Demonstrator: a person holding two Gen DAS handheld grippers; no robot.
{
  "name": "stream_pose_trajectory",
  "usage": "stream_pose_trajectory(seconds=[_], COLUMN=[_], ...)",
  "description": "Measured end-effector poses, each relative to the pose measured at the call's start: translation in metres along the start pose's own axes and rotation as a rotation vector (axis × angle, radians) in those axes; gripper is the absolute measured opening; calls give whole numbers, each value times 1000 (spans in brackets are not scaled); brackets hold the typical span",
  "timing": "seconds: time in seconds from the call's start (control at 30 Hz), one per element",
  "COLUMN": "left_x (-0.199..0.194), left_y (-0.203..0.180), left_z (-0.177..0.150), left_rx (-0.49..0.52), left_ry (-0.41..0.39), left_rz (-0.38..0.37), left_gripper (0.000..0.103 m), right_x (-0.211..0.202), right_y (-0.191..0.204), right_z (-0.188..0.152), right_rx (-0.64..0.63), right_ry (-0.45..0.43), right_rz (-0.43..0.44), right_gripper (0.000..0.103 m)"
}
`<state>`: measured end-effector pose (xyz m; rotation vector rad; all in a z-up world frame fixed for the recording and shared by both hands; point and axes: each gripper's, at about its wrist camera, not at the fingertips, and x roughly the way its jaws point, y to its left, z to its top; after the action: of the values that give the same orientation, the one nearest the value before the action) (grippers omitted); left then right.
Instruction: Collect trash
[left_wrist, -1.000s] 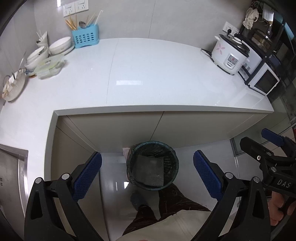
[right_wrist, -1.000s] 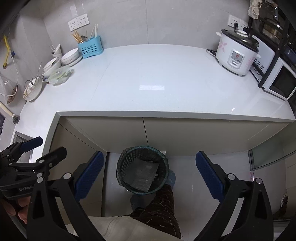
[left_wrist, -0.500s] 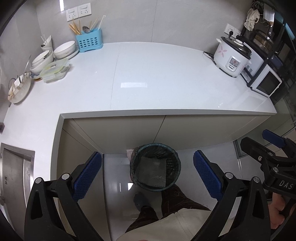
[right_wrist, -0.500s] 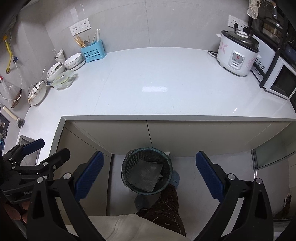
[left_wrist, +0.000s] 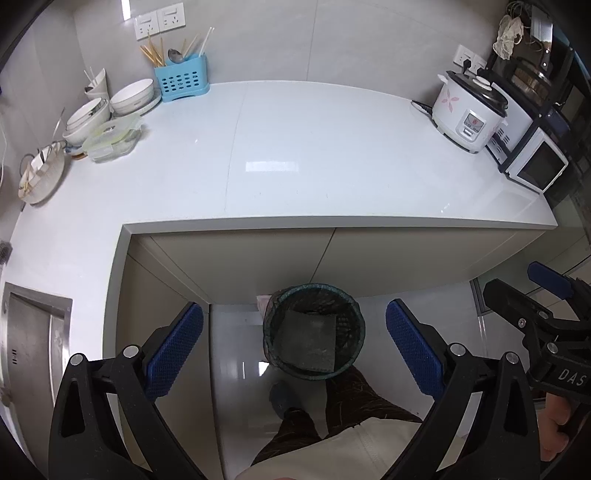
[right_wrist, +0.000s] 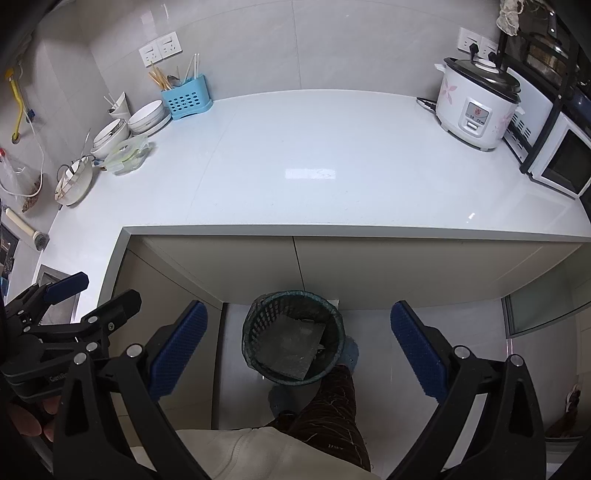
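The left gripper (left_wrist: 294, 349) is held above the floor in front of the counter, its blue-padded fingers (left_wrist: 173, 350) spread wide apart with nothing between them. The right gripper (right_wrist: 299, 349) is in the same condition: fingers (right_wrist: 419, 349) wide apart, nothing held. Each gripper appears at the edge of the other's view, so the two are side by side. The trash can (left_wrist: 314, 334), a dark mesh basket with a liner, stands on the floor below both grippers, just in front of the cabinet doors (left_wrist: 406, 254). A flat grey sheet (right_wrist: 291, 349) lies tilted inside it. The person's leg (right_wrist: 328, 417) is beside the can. The white countertop (left_wrist: 314, 155) carries a rice cooker (left_wrist: 467, 110) at the right and a blue utensil holder (left_wrist: 181, 82), stacked bowls (left_wrist: 133, 96) and a lidded container (left_wrist: 112, 137) at the left.
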<state>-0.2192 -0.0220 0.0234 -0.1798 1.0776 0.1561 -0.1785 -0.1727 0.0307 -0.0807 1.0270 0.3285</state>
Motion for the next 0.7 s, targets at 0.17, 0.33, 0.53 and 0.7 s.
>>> stream_pose_trajectory(seconds=[0.17,0.33,0.53,0.7], left_x=[0,1,1,2], left_y=[3,4,7,9], left_z=[-1,0,0,0], left_rx=[-6,-7,-8,-9], left_ry=[4,8,10,14], left_rz=[8,14,14,12], left_gripper=[97,97,97,97], right_x=[2,2,2,3], right_y=[1,2,1,0], right_z=[0,0,0,0], right_rx=[4,5,8,8], right_ry=[5,3,3,0], right_rz=[-2,-8,-14,-19], right_gripper=[95,95,95,95])
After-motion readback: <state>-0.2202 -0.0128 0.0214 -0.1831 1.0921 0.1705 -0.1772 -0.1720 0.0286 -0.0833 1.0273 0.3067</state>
